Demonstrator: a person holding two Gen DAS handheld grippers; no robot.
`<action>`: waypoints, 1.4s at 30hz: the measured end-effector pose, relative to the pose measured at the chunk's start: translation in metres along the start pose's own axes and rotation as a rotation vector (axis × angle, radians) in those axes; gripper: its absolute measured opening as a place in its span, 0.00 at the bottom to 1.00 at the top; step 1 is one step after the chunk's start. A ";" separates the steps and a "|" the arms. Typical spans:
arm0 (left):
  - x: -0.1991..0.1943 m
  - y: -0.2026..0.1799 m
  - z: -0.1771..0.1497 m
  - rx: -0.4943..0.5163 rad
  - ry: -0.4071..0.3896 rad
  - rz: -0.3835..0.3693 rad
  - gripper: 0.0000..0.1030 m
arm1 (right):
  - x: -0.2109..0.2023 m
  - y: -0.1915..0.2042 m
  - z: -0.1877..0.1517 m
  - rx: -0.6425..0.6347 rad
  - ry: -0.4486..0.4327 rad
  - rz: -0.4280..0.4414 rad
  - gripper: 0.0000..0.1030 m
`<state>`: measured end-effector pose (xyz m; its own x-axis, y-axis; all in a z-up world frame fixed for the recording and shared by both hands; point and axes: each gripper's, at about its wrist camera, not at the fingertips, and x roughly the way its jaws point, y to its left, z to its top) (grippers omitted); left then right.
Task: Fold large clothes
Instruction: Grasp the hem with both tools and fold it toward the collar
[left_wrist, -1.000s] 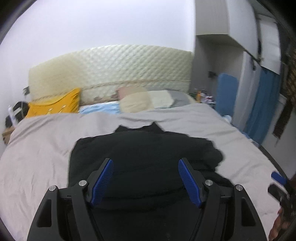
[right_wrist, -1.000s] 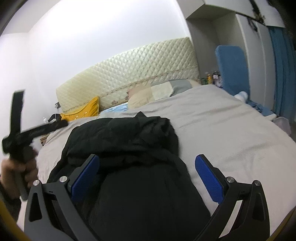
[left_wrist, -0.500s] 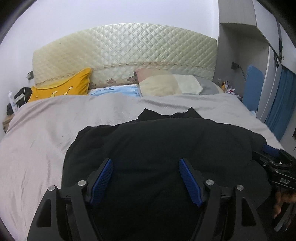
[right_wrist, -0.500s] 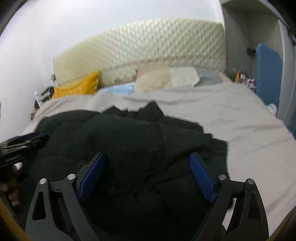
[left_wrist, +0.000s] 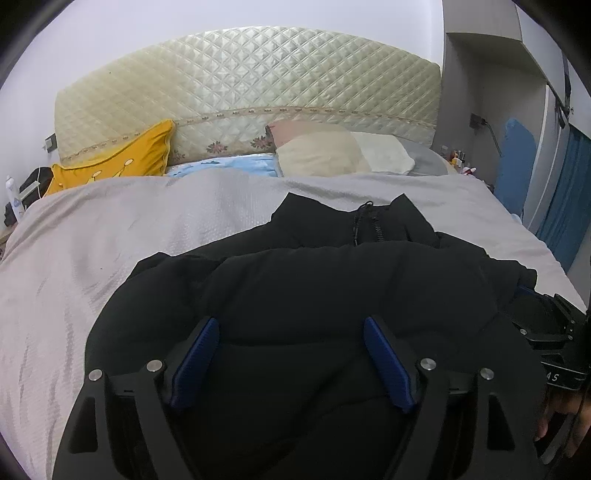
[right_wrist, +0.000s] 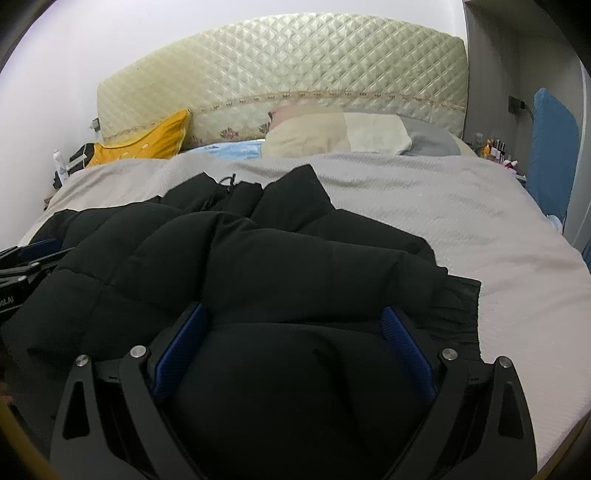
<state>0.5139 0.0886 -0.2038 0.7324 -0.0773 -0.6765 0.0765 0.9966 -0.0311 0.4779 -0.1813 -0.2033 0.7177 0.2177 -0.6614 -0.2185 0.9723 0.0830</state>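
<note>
A black puffer jacket lies bunched on the grey bedspread, collar and zipper toward the headboard. It also shows in the right wrist view. My left gripper is open, its blue pads spread just above the jacket's near part. My right gripper is open over the jacket's right side, with puffy fabric bulging between its pads. The right gripper also shows at the right edge of the left wrist view; the left one at the left edge of the right wrist view.
A quilted cream headboard backs the bed. A yellow cushion and beige pillows lie at the head. A blue board and blue curtain stand at the right, a cluttered nightstand beside them.
Both grippers have moved lower and closer over the jacket, side by side. The jacket now fills more of each view and its collar points at the headboard.
</note>
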 end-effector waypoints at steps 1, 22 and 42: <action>0.004 0.000 0.000 0.000 -0.003 -0.001 0.78 | 0.004 0.000 0.001 0.001 0.004 0.002 0.92; -0.124 -0.018 0.011 -0.055 -0.042 -0.006 0.79 | -0.101 0.005 -0.010 0.026 -0.039 -0.042 0.97; -0.370 -0.010 -0.107 -0.082 -0.132 0.002 0.87 | -0.331 0.029 -0.103 0.045 -0.083 0.024 1.00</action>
<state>0.1692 0.1105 -0.0319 0.8157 -0.0732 -0.5738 0.0235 0.9953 -0.0936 0.1655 -0.2340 -0.0585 0.7653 0.2458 -0.5949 -0.2079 0.9691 0.1329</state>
